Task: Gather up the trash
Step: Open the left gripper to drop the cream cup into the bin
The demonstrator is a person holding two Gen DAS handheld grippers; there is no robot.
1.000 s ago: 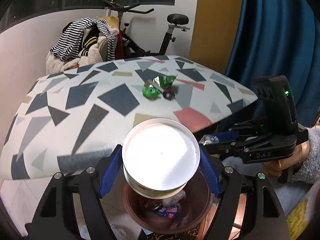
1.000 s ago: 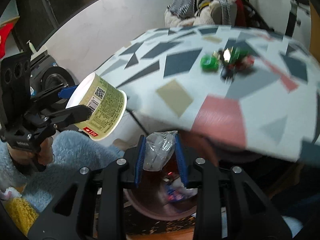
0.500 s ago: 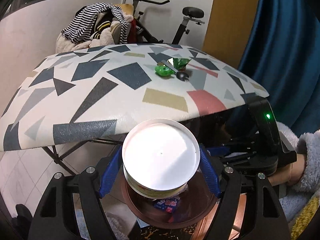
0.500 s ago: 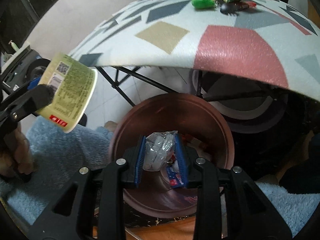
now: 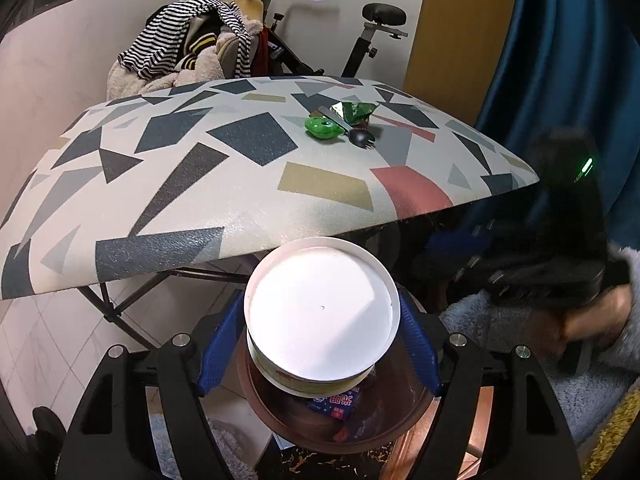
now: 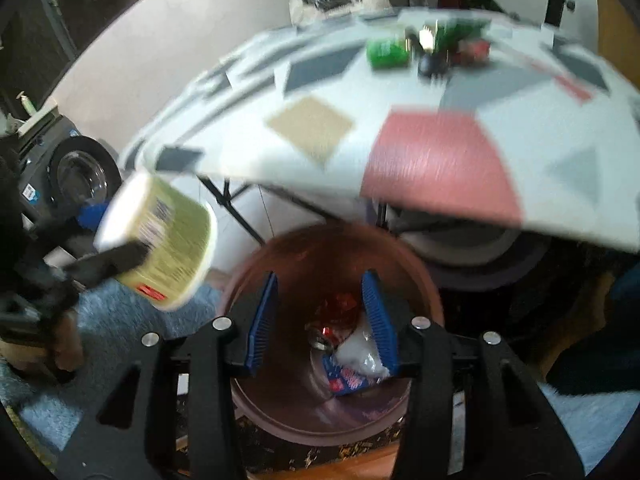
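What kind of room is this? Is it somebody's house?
Probably a room in someone's home: a black exercise bike draped with striped clothes stands behind the patterned folding table, and a front-loading washing machine sits off to one side.

A lived-in home. An exercise bike point(image 5: 316, 32) stands at the top centre, draped with striped clothes point(image 5: 188, 36). Upper right hangs a blue curtain point(image 5: 560, 60). At the left of the right wrist view sits a front-loading washing machine point(image 6: 76, 172). A folding bench point(image 5: 240, 168) stands on tiled floor point(image 5: 44, 340).
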